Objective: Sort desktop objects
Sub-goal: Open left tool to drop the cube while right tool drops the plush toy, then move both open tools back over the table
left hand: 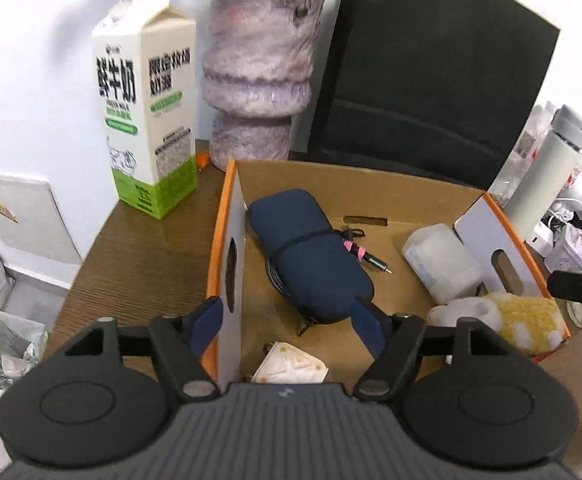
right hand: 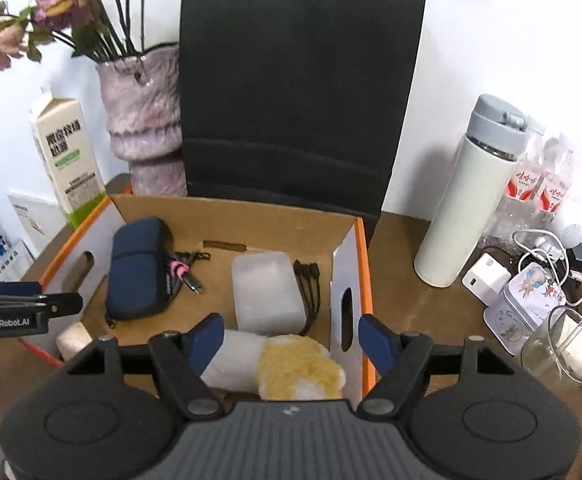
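Observation:
An orange-edged cardboard box [left hand: 355,190] [right hand: 251,210] stands on the brown desk. In it lie a navy pouch [left hand: 311,252] [right hand: 137,268], a cable with pink tape [left hand: 357,250] [right hand: 181,272], a frosted plastic case [left hand: 443,264] [right hand: 267,292], a white and yellow plush [left hand: 519,316] [right hand: 291,364] and a white mask [left hand: 291,368]. My left gripper [left hand: 287,320] is open and empty, straddling the box's left wall. My right gripper [right hand: 293,338] is open and empty above the plush, straddling the box's right wall.
A milk carton [left hand: 147,112] [right hand: 67,160], a fuzzy vase with flowers [left hand: 259,76] [right hand: 143,120] and a black paper bag [left hand: 431,80] [right hand: 299,96] stand behind the box. Right of it are a white flask [right hand: 471,200], chargers, a tin [right hand: 525,304] and a glass [right hand: 559,344].

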Demonstrator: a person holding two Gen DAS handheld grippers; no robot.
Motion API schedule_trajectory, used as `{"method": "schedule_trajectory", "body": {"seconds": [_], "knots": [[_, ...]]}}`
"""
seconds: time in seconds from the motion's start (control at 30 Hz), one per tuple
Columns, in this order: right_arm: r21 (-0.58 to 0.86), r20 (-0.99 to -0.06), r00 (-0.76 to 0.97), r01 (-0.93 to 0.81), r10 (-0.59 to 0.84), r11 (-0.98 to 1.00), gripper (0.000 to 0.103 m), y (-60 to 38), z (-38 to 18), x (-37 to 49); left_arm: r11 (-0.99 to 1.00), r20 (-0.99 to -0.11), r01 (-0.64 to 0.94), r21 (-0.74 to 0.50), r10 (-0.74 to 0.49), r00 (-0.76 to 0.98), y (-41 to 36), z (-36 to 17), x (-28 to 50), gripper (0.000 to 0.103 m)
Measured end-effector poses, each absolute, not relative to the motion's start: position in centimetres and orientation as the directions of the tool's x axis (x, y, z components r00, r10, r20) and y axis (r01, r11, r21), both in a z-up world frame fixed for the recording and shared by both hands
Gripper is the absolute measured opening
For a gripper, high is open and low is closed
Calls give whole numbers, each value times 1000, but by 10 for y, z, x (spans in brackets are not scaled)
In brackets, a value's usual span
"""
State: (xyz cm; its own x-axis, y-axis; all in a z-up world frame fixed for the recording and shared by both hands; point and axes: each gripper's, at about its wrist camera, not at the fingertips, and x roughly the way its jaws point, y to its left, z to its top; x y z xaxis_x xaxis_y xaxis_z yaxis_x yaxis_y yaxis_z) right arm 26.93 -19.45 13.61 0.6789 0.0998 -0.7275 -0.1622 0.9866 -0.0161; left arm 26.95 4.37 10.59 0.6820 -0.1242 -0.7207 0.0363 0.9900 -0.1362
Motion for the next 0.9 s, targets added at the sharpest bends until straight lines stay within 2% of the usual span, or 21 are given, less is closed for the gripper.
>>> {"method": "schedule_trajectory", "body": {"seconds": [0.13, 0.2, 0.23, 0.3, 0.47, 0.73, 0.9], "knots": [[17, -717, 683, -180, 137, 984, 77, -195, 142, 256, 996, -704, 39, -83, -86, 705, 39, 120, 248, 92], [34, -708, 689, -186, 155, 982, 79, -196, 142, 243, 998, -687, 33, -54, -61, 724, 37, 125, 233, 102], [39, -699, 696, -187, 161, 982, 80, -196, 141, 236, 998, -668, 32, -47, -56, 742, 37, 127, 220, 103], [35, -669, 727, -180, 157, 983, 89, -199, 139, 215, 998, -645, 30, -48, -54, 762, 41, 124, 194, 103], [-75, -546, 835, -127, 65, 989, 92, -204, 109, 134, 996, -635, -11, -88, -48, 771, 53, 99, 118, 103], [19, -529, 834, -174, 157, 985, 92, -207, 47, 20, 984, -579, 71, -162, -153, 801, 32, 52, 10, 103], [84, -526, 821, -207, 220, 975, 92, -200, 34, -27, 990, -582, 106, -92, -140, 801, 15, 33, -19, 103]]}}
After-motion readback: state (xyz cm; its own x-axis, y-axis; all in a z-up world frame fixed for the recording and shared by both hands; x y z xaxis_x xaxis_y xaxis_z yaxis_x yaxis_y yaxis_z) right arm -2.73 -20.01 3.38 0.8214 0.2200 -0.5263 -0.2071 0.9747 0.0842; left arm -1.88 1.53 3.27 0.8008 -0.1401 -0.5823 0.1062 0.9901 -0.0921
